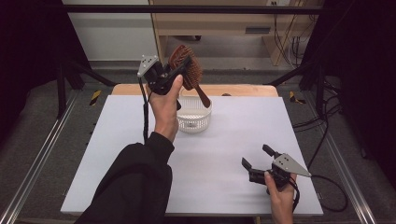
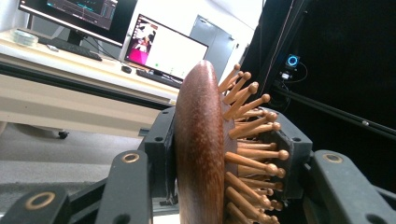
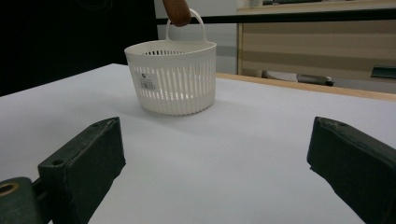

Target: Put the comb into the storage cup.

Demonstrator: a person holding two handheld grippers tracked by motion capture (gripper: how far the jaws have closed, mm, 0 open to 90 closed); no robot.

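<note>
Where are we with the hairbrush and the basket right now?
Done: the left tool has the hairbrush clamped by its head and lifted. In hand: it hangs over the white basket, handle tip at the rim. Left: lowering it in and letting go. The right tool waits open on the table.

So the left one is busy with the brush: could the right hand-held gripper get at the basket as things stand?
Probably yes: the right hand-held gripper is open and the table between it and the basket is bare.

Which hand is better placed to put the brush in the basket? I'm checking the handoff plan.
Left. The left gripper already grips the brush, whose handle hangs just above the basket. The right gripper rests open, apart from both.
</note>
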